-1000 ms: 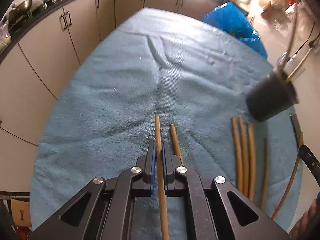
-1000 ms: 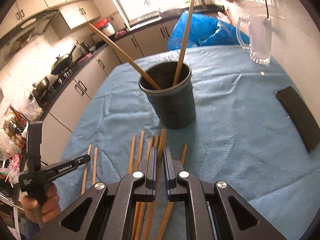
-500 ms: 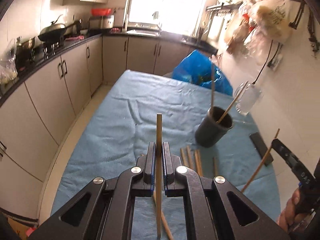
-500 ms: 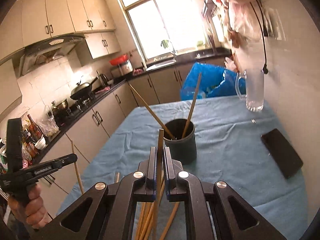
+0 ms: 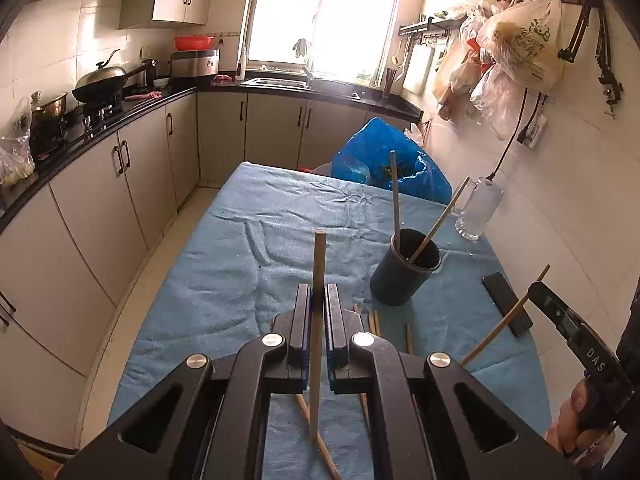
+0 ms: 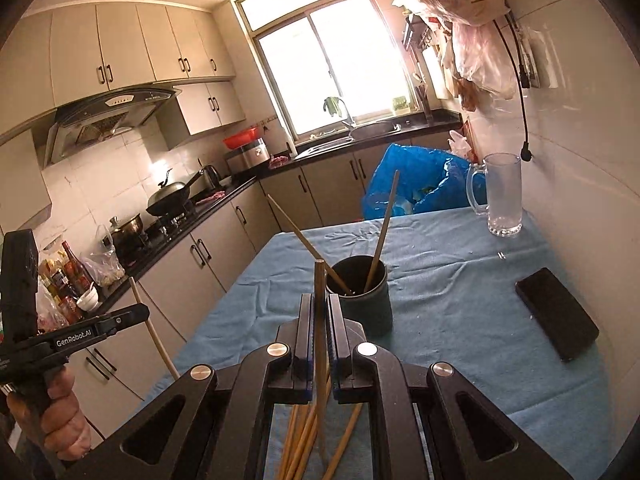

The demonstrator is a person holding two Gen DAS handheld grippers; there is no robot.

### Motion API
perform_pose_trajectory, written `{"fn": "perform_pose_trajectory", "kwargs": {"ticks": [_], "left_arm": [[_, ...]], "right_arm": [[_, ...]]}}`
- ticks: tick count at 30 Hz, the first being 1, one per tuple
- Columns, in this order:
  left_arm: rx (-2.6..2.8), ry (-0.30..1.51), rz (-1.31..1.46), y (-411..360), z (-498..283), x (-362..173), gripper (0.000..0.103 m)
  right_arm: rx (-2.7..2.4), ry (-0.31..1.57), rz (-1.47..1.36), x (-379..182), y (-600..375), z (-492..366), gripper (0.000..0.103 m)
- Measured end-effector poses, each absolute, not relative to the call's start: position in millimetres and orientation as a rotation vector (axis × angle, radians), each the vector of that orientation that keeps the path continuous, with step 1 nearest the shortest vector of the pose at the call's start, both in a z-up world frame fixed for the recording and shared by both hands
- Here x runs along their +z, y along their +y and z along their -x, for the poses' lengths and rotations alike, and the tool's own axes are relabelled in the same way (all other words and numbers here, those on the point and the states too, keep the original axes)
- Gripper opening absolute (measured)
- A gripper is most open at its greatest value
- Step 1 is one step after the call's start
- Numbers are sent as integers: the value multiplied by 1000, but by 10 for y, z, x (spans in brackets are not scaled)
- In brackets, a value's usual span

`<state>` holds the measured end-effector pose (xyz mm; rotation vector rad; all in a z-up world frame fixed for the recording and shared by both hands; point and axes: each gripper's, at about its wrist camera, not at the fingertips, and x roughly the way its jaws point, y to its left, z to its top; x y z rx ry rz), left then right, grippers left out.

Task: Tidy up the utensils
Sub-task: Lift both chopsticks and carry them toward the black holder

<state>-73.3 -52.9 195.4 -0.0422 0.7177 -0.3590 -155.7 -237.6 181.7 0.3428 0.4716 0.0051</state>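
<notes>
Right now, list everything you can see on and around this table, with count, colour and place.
Holder cup: one, dark, mid-table, two chopsticks standing in it.
Loose chopsticks: several, tan, lying on the cloth near the cup.
Cloth: one, blue, covering the table.
Phone: one, black, right side.
Glass mug: one, clear, far right corner.
Bag: one, blue, beyond the table.
Left gripper: black, shut on one chopstick.
Right gripper: black, shut on one chopstick.

tan chopsticks (image 6: 319, 300), dark holder (image 6: 366, 304), plain blue cloth (image 6: 460, 280).
</notes>
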Motion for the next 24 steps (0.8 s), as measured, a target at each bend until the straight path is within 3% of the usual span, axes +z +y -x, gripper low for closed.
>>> {"fn": "perform_pose_trajectory", "kwargs": {"ticks": [24], "left_arm": [[-407,710,13,-706,790,2032,6]], "right_arm": [[11,429,-364,1943,-2451,1697,6]]}}
